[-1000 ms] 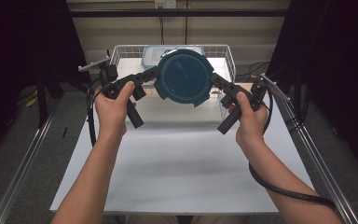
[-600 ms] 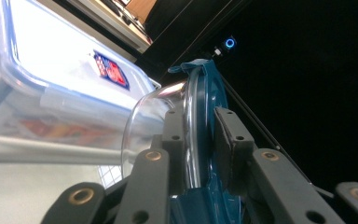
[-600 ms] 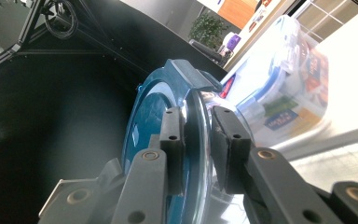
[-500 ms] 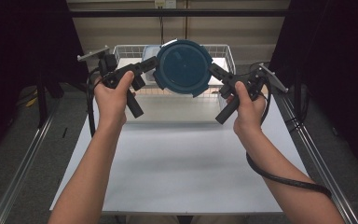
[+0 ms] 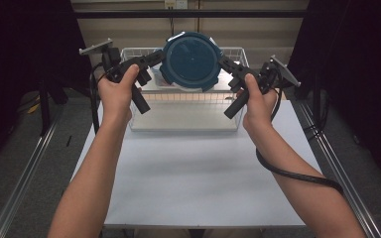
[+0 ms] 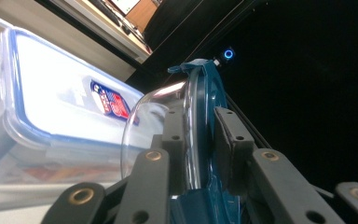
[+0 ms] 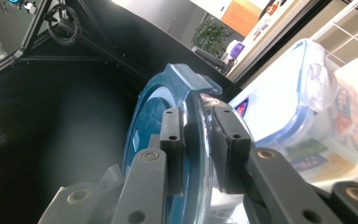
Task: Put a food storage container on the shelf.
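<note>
Forearms are stretched forward and raised; the left hand-held gripper (image 5: 155,58) and right hand-held gripper (image 5: 226,63) are each clamped on opposite rims of a lidded glass bowl (image 5: 190,60), held tilted above the far wire basket (image 5: 134,114).

We see bare forearms, no sleeves; each black tool (image 5: 155,56) (image 5: 226,63) trails a black cable, apparently with brass-coloured rivets.
</note>
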The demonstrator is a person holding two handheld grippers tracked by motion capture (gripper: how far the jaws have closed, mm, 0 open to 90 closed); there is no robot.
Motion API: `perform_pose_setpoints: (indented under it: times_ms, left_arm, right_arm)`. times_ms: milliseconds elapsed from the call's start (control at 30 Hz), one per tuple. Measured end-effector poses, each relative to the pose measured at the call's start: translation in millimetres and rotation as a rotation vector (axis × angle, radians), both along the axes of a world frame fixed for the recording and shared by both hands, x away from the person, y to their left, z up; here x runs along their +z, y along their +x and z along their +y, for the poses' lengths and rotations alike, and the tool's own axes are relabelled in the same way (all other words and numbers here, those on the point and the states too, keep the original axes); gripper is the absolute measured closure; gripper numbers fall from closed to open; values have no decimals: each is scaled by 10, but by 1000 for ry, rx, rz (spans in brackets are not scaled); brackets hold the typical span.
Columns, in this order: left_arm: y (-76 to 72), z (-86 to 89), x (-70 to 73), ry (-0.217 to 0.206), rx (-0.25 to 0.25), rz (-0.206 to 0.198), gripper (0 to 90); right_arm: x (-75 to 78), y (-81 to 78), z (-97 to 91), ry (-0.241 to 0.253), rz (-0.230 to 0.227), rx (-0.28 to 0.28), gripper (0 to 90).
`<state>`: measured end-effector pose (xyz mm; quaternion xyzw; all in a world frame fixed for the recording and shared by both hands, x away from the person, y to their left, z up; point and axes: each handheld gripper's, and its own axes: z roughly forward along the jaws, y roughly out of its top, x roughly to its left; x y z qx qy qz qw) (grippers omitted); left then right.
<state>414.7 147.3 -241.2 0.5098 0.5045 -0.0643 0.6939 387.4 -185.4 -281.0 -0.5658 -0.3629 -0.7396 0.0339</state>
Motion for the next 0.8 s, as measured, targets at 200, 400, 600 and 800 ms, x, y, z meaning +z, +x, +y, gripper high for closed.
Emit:
perform_pose_setpoints:
  times_ms: [200,400,600,800]
  left_arm:
    - [78,-4,24,-7,2,-7,755]
    - [182,-7,38,-12,2,-7,754]
    - [294,-3,76,-20,5,-7,755]
    - [397,-5,114,-26,9,-13,757]
  right_arm:
    - [37,83,8,10,-1,-3,756]
    - [50,182,10,8,4,-6,756]
    - [88,286,13,15,9,-7,756]
    - [110,389,28,15,12,-11,755]
